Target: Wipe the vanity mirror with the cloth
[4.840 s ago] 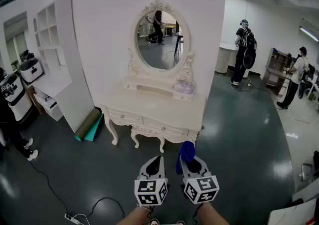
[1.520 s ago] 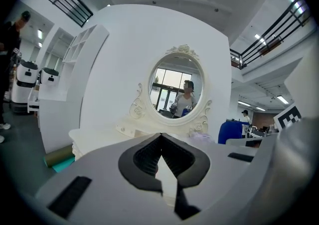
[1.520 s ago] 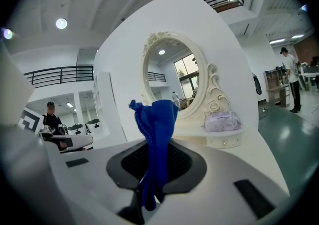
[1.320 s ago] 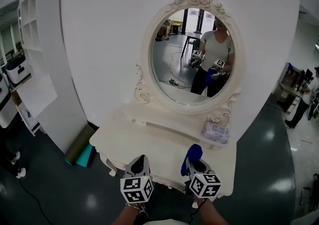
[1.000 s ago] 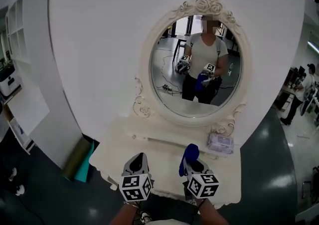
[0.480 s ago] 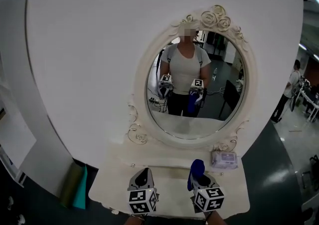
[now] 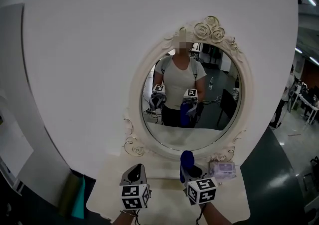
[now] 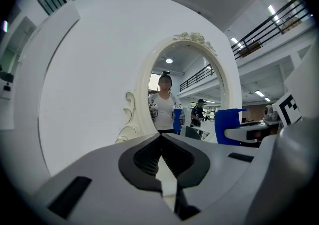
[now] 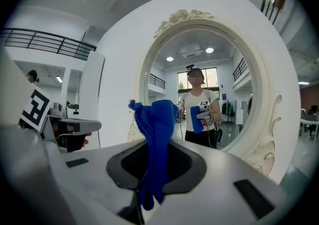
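An oval vanity mirror (image 7: 192,94) in an ornate cream frame (image 7: 208,26) stands on a white dressing table (image 7: 162,204) against a white wall. It fills much of the left gripper view (image 8: 184,89) and the right gripper view (image 9: 209,94), and it reflects the person and both grippers. My right gripper (image 7: 188,171) is shut on a blue cloth (image 7: 186,159), which sticks up from its jaws (image 9: 154,139), just below the mirror's lower rim. My left gripper (image 7: 134,173) is shut and holds nothing, level with the right one over the table top. The cloth also shows at the right of the left gripper view (image 8: 228,125).
A pack of wipes (image 7: 222,168) lies on the table at the mirror's lower right. A green and a teal roll (image 7: 75,196) lean by the wall at lower left. Beyond the table on the right is dark floor (image 7: 279,169), with people (image 7: 289,89) far off.
I have walked from across the room up to the dressing table, so the mirror now fills the view. Both grippers have come over the table top, the right one still holding the cloth.
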`<state>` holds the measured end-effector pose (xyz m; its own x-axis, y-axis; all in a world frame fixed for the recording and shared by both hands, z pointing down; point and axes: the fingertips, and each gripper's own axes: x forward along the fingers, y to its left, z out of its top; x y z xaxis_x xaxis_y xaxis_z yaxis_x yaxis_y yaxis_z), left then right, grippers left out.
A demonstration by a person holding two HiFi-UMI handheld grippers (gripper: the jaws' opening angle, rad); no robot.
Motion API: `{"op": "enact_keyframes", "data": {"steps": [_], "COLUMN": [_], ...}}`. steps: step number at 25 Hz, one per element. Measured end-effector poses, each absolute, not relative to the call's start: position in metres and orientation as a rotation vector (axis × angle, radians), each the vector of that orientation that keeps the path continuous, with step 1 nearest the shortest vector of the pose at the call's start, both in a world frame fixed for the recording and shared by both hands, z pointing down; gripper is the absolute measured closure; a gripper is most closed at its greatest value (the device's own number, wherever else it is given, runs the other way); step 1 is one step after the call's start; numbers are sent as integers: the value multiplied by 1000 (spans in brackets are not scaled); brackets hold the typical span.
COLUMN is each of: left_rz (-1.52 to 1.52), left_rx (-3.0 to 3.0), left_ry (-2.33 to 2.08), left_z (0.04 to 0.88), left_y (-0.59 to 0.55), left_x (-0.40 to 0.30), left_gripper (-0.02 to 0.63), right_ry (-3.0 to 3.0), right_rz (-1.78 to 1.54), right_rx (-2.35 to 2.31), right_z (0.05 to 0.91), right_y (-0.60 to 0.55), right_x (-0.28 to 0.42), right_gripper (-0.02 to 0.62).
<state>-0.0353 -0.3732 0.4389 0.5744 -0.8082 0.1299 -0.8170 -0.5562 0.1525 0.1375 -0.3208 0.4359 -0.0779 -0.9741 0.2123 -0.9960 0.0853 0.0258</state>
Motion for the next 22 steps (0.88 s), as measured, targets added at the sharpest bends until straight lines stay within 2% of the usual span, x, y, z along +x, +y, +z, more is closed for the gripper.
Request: {"op": "enact_keyframes", "data": {"steps": [6,15,22], "left_rz": [51,-36,-91], "left_rx": [2778,2934,2880], "left_ry": [-1328,-1370,-1405], "left_z": [364,256,198], "left_y": [-406,-445,-476], "left_x": [-15,6,-4], "left_gripper": [603,603,603], "right_ry": [-2120,-1703,-1506], "right_rz": [-172,-823,-1078], "right_rx": [1844,1616,1532], "right_z": [354,232,171], "right_y": [-362,-402,-418], "right_x": [136,128,113], "right_gripper": [531,531,531]}}
